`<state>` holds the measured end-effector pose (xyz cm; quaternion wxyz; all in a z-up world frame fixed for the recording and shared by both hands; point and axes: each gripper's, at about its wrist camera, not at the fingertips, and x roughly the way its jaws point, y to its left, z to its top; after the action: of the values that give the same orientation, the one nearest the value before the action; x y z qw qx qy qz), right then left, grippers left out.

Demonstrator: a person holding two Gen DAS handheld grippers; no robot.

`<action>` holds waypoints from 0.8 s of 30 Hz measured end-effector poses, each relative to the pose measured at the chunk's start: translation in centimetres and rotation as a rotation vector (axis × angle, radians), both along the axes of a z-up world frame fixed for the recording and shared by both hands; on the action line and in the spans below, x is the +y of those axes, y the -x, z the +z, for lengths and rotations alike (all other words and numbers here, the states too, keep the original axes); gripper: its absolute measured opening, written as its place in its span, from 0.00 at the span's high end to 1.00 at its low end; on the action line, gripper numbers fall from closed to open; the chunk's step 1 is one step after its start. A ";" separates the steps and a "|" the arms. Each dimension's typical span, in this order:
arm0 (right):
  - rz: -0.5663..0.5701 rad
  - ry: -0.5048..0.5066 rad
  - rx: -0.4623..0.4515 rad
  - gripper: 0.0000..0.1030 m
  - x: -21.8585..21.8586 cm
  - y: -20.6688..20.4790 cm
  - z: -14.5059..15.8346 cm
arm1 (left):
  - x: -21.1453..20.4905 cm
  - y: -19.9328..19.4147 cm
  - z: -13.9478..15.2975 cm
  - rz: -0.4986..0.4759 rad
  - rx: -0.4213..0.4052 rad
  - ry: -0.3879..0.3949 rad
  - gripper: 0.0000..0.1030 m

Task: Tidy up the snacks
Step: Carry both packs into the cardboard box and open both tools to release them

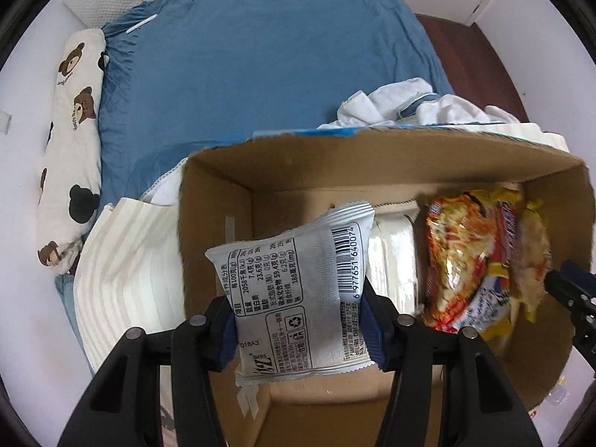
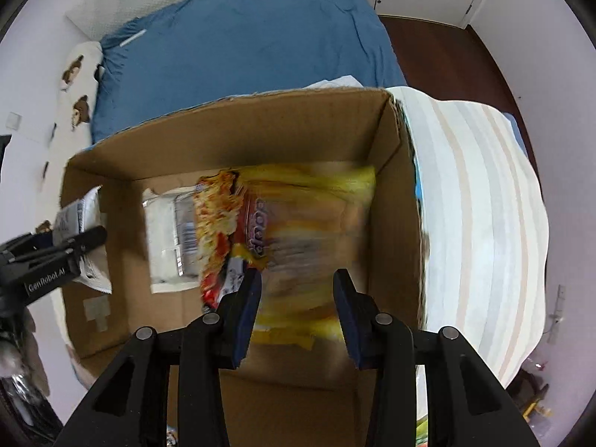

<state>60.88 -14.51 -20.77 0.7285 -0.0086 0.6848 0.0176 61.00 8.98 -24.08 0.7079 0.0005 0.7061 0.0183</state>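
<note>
An open cardboard box (image 1: 216, 201) sits on the bed. My left gripper (image 1: 298, 316) is shut on a silver-white snack packet (image 1: 290, 260) with a barcode, held over the box's left part. My right gripper (image 2: 297, 287) is shut on a yellow and red noodle packet (image 2: 298, 223), blurred, hanging inside the box (image 2: 260, 134) near its right wall. In the left wrist view that noodle packet (image 1: 473, 260) and the right gripper (image 1: 570, 290) show at the right. The right wrist view shows the left gripper (image 2: 74, 242) with its silver packet (image 2: 78, 208). Another white packet (image 2: 167, 231) lies on the box floor.
A blue sheet (image 1: 279, 74) covers the bed behind the box. A bear-print pillow (image 1: 70, 149) lies at the left. Striped cream cloth (image 2: 476, 205) lies against the box's side, and white clothes (image 1: 391, 108) are bunched behind it. Dark wood floor (image 2: 465, 56) runs along the right.
</note>
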 end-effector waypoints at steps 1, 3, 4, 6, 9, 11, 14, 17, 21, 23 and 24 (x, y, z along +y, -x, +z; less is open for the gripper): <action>0.000 0.010 0.007 0.58 -0.1 -0.4 -0.2 | 0.0 -0.2 -0.3 0.002 0.006 -0.003 0.49; -0.003 0.027 0.013 0.58 -0.2 -0.8 -0.4 | -0.1 -0.6 -0.8 0.002 0.016 0.007 0.49; -0.002 0.031 0.019 0.58 -0.3 -1.1 -0.5 | -0.1 -0.6 -1.2 0.012 0.029 0.023 0.48; -0.011 0.044 0.025 0.58 -0.5 -1.3 -0.7 | -0.2 -0.9 -1.8 0.029 0.061 0.068 0.48; -0.027 0.037 0.037 0.48 -0.9 -1.4 -1.1 | -0.3 -0.9 -1.9 0.032 0.044 0.066 0.29; -0.033 0.018 0.039 0.34 -1.0 -1.2 -1.3 | -0.4 -0.9 -1.5 0.037 0.032 0.074 0.16; -0.042 -0.001 0.038 0.28 -0.9 -1.0 -1.4 | -0.4 -0.6 -0.9 0.039 0.024 0.088 0.16; -0.038 -0.008 0.036 0.19 -0.5 -0.5 -1.5 | -0.6 0.3 0.2 0.036 0.000 0.095 0.16; -0.032 -0.007 0.015 0.08 0.2 0.4 -0.8 | -0.9 1.7 1.9 0.035 -0.056 0.104 0.07; -0.023 -0.005 -0.006 0.08 0.7 1.3 -0.2 | -1.1 2.6 3.0 0.035 -0.094 0.100 0.07; -0.021 -0.007 -0.010 0.08 0.6 1.5 0.1 | -1.1 3.0 3.4 0.037 -0.106 0.099 0.07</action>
<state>59.38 -13.89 -20.70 0.7320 0.0008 0.6812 0.0124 57.99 7.84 -20.72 0.7429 -0.0487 0.6676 -0.0034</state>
